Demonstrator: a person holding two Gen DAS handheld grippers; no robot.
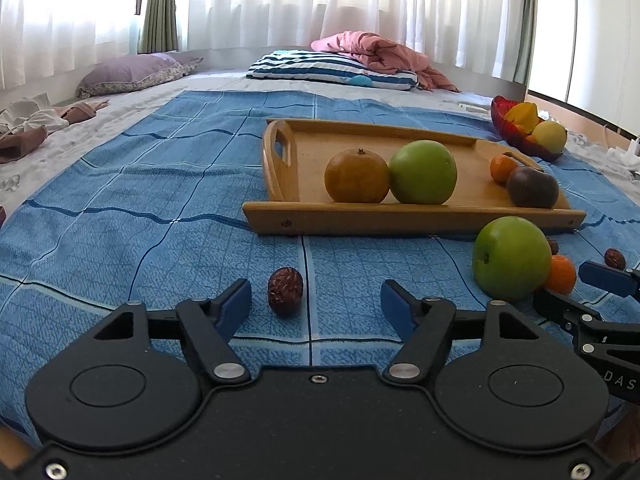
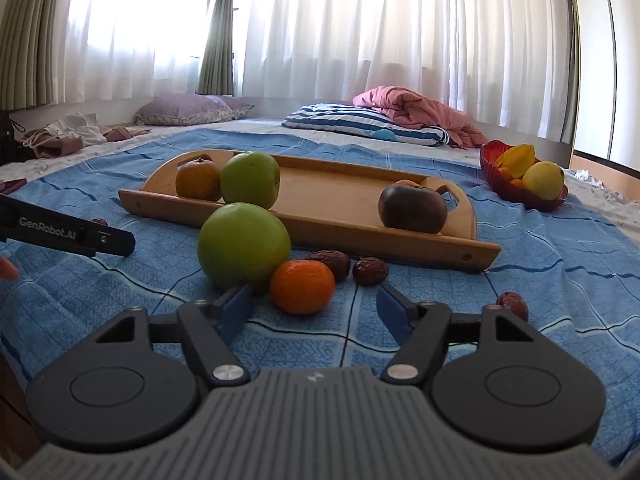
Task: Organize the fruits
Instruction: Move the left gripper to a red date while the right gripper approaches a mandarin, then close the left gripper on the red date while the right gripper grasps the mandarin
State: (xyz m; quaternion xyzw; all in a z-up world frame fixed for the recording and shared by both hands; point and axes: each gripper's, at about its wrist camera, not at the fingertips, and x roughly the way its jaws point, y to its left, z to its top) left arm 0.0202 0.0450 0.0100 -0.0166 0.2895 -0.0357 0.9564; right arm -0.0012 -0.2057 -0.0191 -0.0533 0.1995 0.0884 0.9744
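Right gripper point(image 2: 314, 306), jaws spread wide, has the small round orange tangerine point(image 2: 302, 287) sitting dead ahead between them.

Green apples: two. One on the wooden tray point(image 2: 460, 240), green apple on the tray point(image 2: 250, 179); one on the blue cloth point(image 2: 560, 280), green apple on the cloth point(image 2: 244, 246).

Wooden trays: one.

Large dull-orange citrus: one, large orange point(image 2: 198, 180), on the tray.

Small bright tangerines: two. Tangerine on the cloth point(image 2: 302, 287); tangerine on the tray point(image 1: 503, 168).

Dark purple-brown round fruit: one, dark fruit point(image 2: 413, 208), on the tray.

Dried red dates on the cloth: four clearly seen. Right wrist view shows three: first date point(image 2: 330, 263), second date point(image 2: 371, 271), third date point(image 2: 513, 304). Left wrist view shows a fourth date point(image 1: 285, 290).

Red bowls: one, red bowl point(image 2: 496, 178), holding one yellow round fruit point(image 2: 543, 180) and one starfruit point(image 2: 518, 159); small orange pieces beneath cannot be counted.

Grippers: two, left gripper point(image 1: 316, 300) and right gripper point(image 2: 314, 306).
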